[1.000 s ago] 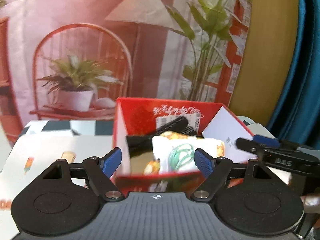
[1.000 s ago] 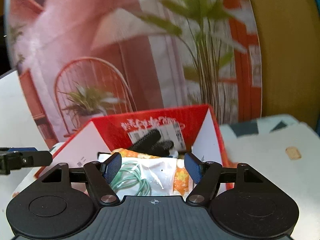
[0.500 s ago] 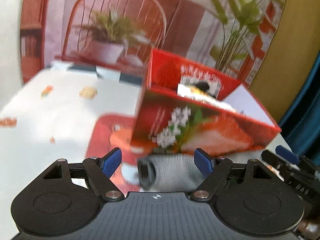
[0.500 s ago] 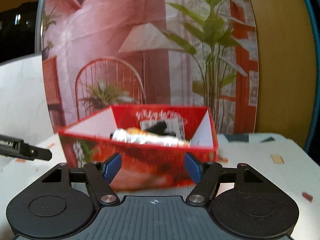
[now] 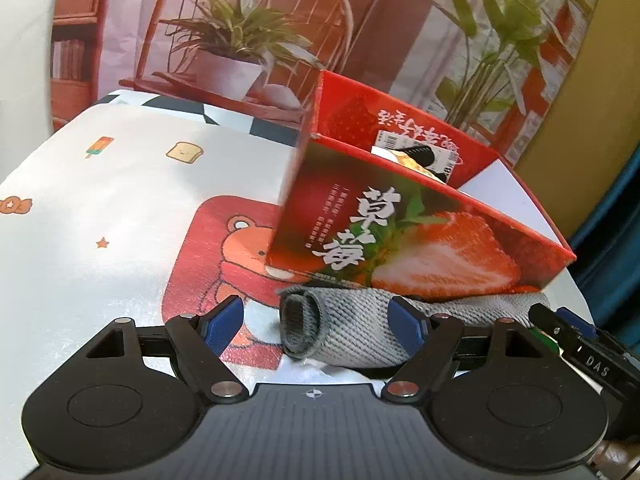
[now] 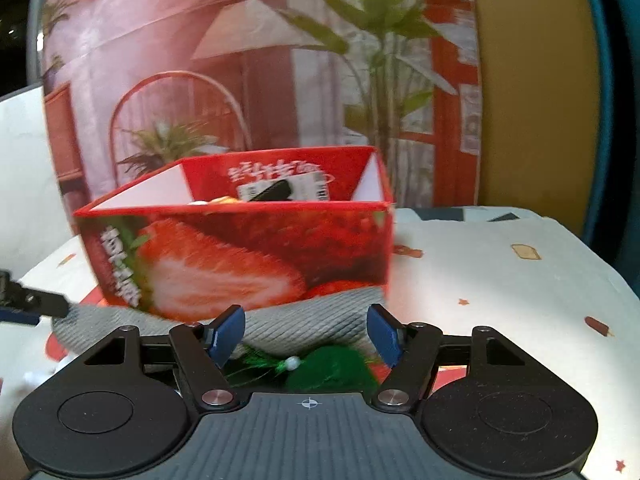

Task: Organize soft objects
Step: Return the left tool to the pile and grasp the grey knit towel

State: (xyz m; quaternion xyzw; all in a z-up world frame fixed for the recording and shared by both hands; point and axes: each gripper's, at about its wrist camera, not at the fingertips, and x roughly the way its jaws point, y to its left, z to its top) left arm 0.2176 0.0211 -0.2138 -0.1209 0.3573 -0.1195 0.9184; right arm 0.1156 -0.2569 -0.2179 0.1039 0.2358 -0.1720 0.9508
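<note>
A red strawberry-print box [image 5: 404,240] [image 6: 240,264] stands on the table with a black item and a printed packet inside. In front of it lies a grey knitted sock [image 5: 352,328] [image 6: 304,324], its rolled cuff toward the left. My left gripper [image 5: 316,326] is open, its blue pads on either side of the cuff end without pressing it. My right gripper [image 6: 304,334] is open too, low over the sock's other end, above a green tasselled thing [image 6: 320,368]. The right gripper's tip [image 5: 576,340] shows at the left view's right edge.
The table wears a white cloth [image 5: 100,216] printed with a red bear patch [image 5: 216,264] and small pictures. A printed backdrop of a chair, plant and lamp [image 6: 248,80] stands right behind the box. Bare cloth lies left of the box and to its right [image 6: 500,292].
Both grippers have come down from above the box's opening to table level in front of it. The grey sock and the green thing have come into view between the fingers.
</note>
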